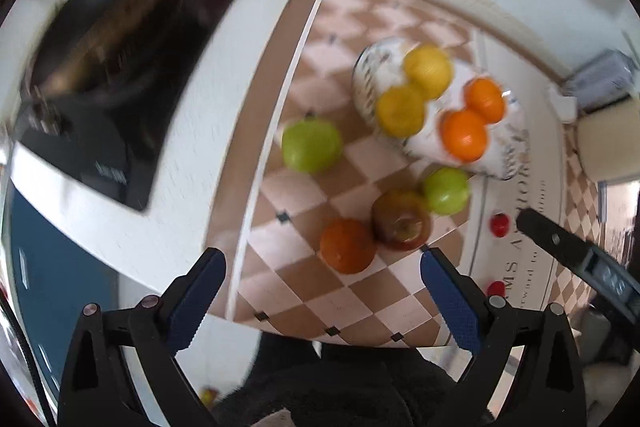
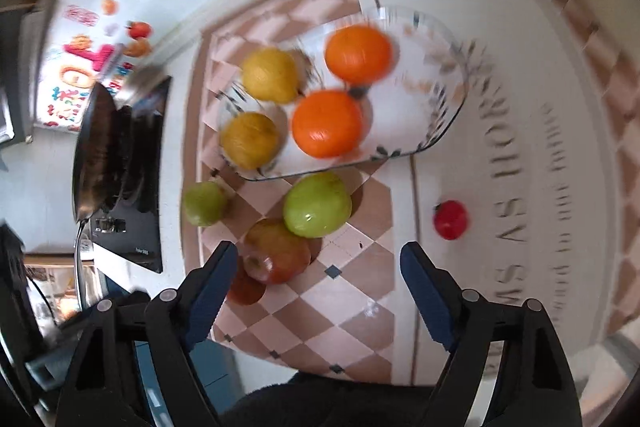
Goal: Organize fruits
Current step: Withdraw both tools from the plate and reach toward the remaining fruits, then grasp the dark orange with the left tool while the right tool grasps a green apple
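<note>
I hold both grippers above the surface (image 2: 360,327), fingers spread wide and empty. The glass tray (image 2: 448,115) already groups two lemons and two oranges. The nearest green apple (image 2: 317,205) and red apple (image 2: 276,251) lie loose beneath my right gripper (image 2: 320,287); my left gripper (image 1: 320,291) waits.

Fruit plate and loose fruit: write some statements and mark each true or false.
1. The plate holds two oranges and two yellow fruits. True.
2. Both green apples lie on the plate. False: they rest on the checkered cloth.
3. The right gripper grips an orange. False: its fingers are open, empty.
4. The left gripper is open. True.
5. A reddish apple lies beside a green apple. True.
</note>
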`<state>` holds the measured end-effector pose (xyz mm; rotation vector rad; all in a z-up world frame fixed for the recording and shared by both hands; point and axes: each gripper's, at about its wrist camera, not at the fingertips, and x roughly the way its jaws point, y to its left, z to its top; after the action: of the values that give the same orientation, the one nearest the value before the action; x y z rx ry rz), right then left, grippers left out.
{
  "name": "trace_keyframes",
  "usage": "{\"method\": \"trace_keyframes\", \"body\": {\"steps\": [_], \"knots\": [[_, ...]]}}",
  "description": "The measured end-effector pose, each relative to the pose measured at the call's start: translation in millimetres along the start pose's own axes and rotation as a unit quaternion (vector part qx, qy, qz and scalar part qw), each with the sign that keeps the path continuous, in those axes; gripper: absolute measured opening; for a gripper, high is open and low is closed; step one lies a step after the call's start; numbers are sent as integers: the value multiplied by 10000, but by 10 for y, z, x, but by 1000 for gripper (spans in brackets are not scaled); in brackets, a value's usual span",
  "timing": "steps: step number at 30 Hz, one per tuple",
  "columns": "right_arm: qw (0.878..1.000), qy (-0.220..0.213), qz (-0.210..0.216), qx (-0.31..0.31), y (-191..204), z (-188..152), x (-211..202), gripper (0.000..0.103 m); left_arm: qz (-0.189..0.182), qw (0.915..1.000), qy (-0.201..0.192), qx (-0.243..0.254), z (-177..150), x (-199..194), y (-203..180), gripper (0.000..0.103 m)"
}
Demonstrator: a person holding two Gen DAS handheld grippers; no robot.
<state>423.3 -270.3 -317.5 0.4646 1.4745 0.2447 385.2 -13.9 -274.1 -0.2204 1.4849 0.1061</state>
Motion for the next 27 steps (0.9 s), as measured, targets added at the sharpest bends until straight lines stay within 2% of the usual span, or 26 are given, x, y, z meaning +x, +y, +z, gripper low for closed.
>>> {"method": "trace_keyframes", "body": {"steps": [7,9,11,12,14,17,22,23,27], "knots": [[9973,721,58,122,-46,243,838,84,-278,9935,786,-770,10,546,154,100],[9963,824,134,195,-57,276,978,80,-396,9906,945,-904,10,652,156,100],[9954,909,197,243,-72,300,1104,72,-494,9880,1054,-1015,12,740,144,100],[9964,812,196,166,-51,308,1097,64,-534,9871,1086,-1046,14,770,133,100],[9964,827,199,1,-4,321,1094,63,-637,9856,1133,-1079,18,829,100,100],[9959,887,-10,-190,22,316,1057,63,-695,9863,1201,-894,30,909,-20,100],[9940,989,-233,-398,-184,210,874,63,-543,9911,1126,-453,27,964,-184,99],[9937,1002,-268,-420,-240,208,822,63,-533,9921,1074,-361,22,960,-208,93],[9927,1066,-346,-445,-362,134,740,63,-514,9952,828,14,3,893,-289,79]]}}
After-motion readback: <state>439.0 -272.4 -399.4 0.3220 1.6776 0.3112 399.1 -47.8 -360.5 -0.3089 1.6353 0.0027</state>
